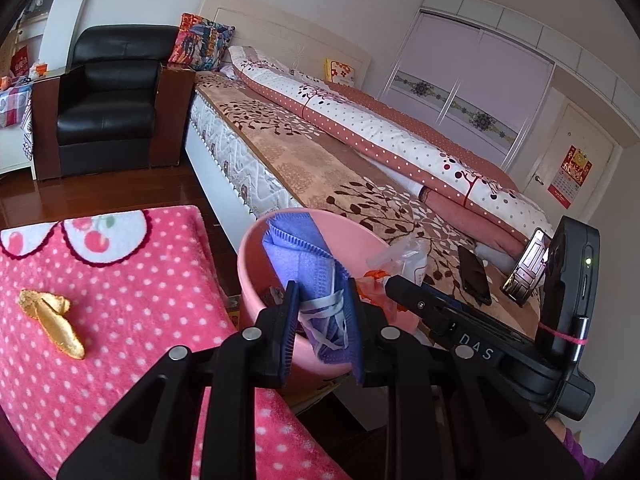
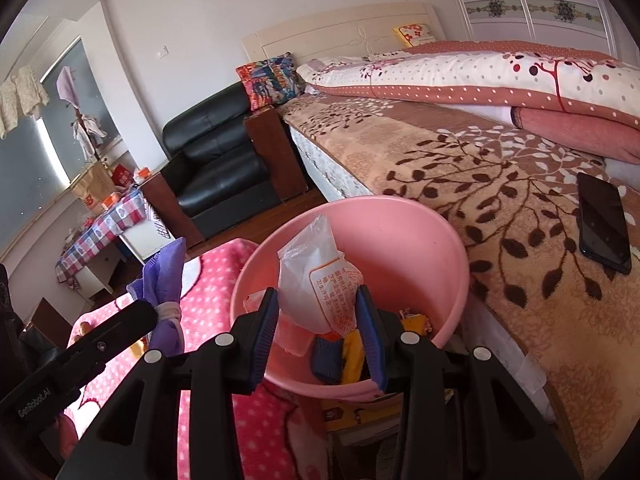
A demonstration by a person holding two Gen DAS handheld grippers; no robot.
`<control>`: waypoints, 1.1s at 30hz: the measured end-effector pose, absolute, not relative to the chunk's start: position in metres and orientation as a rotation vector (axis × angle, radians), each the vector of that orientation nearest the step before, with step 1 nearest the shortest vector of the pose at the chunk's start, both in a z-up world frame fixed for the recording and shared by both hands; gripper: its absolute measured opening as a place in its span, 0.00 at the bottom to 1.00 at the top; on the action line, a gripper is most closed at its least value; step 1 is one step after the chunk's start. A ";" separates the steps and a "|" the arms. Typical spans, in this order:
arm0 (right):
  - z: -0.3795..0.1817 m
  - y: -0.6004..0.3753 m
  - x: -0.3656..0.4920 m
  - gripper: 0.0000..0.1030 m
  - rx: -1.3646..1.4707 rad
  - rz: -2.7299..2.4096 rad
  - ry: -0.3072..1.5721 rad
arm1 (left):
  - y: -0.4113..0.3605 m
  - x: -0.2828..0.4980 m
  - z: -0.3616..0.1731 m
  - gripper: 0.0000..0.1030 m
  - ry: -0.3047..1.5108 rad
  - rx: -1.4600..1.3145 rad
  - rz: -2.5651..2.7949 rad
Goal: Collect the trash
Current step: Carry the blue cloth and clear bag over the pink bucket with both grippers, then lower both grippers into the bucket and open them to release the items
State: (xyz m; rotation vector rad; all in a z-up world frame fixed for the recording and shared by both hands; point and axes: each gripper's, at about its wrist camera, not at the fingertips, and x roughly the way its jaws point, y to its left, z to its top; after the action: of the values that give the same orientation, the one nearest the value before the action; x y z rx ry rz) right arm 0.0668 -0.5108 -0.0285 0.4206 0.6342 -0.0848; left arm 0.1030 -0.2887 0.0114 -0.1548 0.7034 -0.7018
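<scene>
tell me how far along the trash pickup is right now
Done: the pink bin already holds several scraps, yellow and blue pieces at the bottom. In hand: the left claw grips a purple face mask at the bin's rim, and the right claw holds a white plastic wrapper over the opening; neither is released. Left: a gold wrapper lies on the pink dotted blanket.

Bin [image 2: 452, 240] btwn bed [image 2: 500, 168] & blanket [image 1: 120, 280], peel [image 1: 52, 322] on blanket.

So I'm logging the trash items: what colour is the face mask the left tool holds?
Purple-blue face mask with white ear loops; the left wrist view shows it best.
</scene>
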 end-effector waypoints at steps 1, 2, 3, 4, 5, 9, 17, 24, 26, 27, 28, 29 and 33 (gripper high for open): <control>-0.031 -0.513 0.069 0.38 0.421 -0.086 0.638 | -0.293 0.105 0.008 0.22 0.711 -0.150 -0.704; -0.033 -0.514 0.071 0.38 0.417 -0.090 0.641 | -0.297 0.107 0.005 0.22 0.722 -0.147 -0.704; -0.034 -0.515 0.073 0.38 0.415 -0.093 0.643 | -0.298 0.109 0.002 0.22 0.731 -0.147 -0.703; -0.037 -0.517 0.076 0.38 0.415 -0.094 0.646 | -0.300 0.112 -0.002 0.22 0.741 -0.147 -0.701; -0.038 -0.517 0.077 0.38 0.415 -0.096 0.650 | -0.302 0.115 -0.005 0.22 0.750 -0.147 -0.699; -0.045 -0.521 0.083 0.38 0.413 -0.103 0.662 | -0.308 0.121 -0.013 0.22 0.762 -0.144 -0.692; -0.057 -0.525 0.090 0.43 0.427 -0.108 0.679 | -0.318 0.127 -0.021 0.25 0.769 -0.121 -0.675; -0.053 -0.524 0.085 0.50 0.425 -0.091 0.660 | -0.314 0.130 -0.016 0.35 0.770 -0.141 -0.666; -0.050 -0.522 0.084 0.50 0.418 -0.089 0.653 | -0.311 0.130 -0.013 0.35 0.763 -0.148 -0.667; -0.048 -0.521 0.083 0.50 0.415 -0.086 0.651 | -0.310 0.129 -0.011 0.35 0.760 -0.149 -0.667; -0.047 -0.520 0.082 0.50 0.413 -0.087 0.650 | -0.308 0.129 -0.010 0.35 0.758 -0.146 -0.662; -0.044 -0.518 0.079 0.50 0.412 -0.087 0.645 | -0.307 0.127 -0.008 0.35 0.754 -0.145 -0.662; -0.029 -0.510 0.066 0.50 0.393 -0.088 0.610 | -0.295 0.116 0.006 0.35 0.708 -0.130 -0.661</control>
State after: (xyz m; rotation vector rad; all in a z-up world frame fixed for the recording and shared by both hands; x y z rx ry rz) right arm 0.0664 -0.5096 -0.0293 0.3935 0.6096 -0.0885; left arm 0.1162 -0.2952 0.0059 -0.1304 0.7079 -0.6610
